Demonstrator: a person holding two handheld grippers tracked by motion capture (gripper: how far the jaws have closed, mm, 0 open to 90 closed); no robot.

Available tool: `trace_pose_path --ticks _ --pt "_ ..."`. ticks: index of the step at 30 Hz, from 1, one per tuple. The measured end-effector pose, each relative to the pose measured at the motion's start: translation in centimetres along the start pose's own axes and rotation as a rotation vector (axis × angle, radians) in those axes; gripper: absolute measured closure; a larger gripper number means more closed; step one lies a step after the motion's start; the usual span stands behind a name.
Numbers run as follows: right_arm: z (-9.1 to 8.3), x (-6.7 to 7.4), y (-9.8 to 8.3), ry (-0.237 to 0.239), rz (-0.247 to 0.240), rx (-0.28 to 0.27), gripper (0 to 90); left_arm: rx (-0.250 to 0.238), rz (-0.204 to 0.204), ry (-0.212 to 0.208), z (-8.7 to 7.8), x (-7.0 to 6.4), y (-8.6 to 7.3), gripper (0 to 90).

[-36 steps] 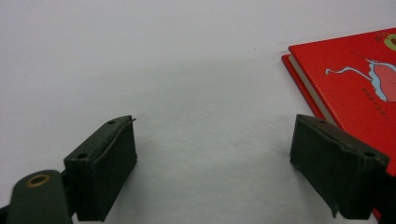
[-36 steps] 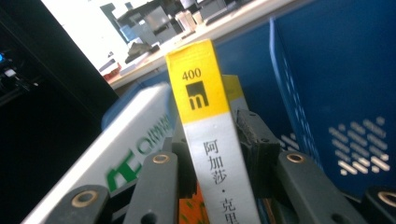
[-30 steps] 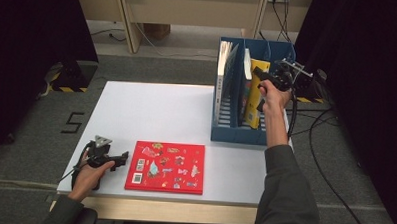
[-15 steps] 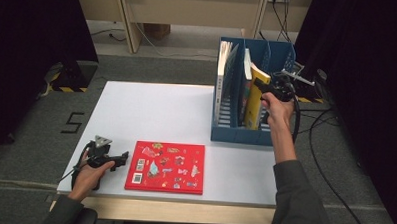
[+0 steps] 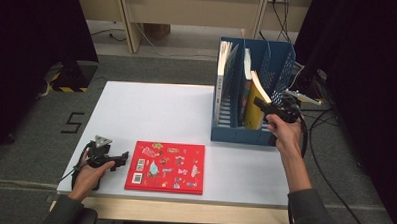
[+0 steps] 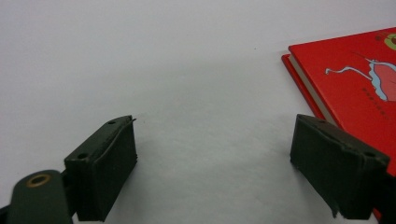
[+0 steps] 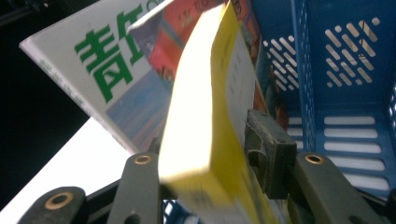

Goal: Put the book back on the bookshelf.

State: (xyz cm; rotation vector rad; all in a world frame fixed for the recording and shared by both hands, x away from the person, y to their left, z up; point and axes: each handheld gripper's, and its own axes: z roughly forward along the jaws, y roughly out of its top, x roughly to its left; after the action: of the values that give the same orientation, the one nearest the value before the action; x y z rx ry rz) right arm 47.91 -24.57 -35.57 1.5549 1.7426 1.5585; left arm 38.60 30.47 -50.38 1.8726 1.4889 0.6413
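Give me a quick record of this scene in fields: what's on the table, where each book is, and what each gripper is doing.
table: white top
rack: blue file rack, far right of the table
yellow book: standing tilted in the rack
red book: flat near the front edge
right gripper: jaws around the yellow book, just been opening; whether the pads press on it is unclear
left gripper: open, resting on the table beside the red book

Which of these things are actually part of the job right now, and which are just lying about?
In the job:
- yellow book, between the right gripper's fingers, which have just been opening
- blue file rack, where the yellow book leans
- books already in the rack

Lying about:
- red book, flat on the table
- left gripper, open on bare table
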Motion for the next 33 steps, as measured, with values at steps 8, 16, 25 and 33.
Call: trace_pose_path --ticks 8,16,25,33 --pt "-1.8 -0.9 -3.0 0.026 -0.006 0.025 58.6 0.002 -0.001 0.000 0.0 0.0 0.0 13.3" --pt "-1.3 -1.4 -4.4 0.028 -0.030 0.027 63.7 0.002 0.000 0.001 0.0 0.0 0.0 13.2" --pt "2.4 0.4 -3.8 0.006 -0.141 0.063 64.6 0.002 0.000 0.001 0.0 0.0 0.0 13.3" --pt "4.4 0.3 -2.3 -0.005 -0.174 0.078 64.2 -0.001 -0.001 0.000 0.0 0.0 0.0 13.3"
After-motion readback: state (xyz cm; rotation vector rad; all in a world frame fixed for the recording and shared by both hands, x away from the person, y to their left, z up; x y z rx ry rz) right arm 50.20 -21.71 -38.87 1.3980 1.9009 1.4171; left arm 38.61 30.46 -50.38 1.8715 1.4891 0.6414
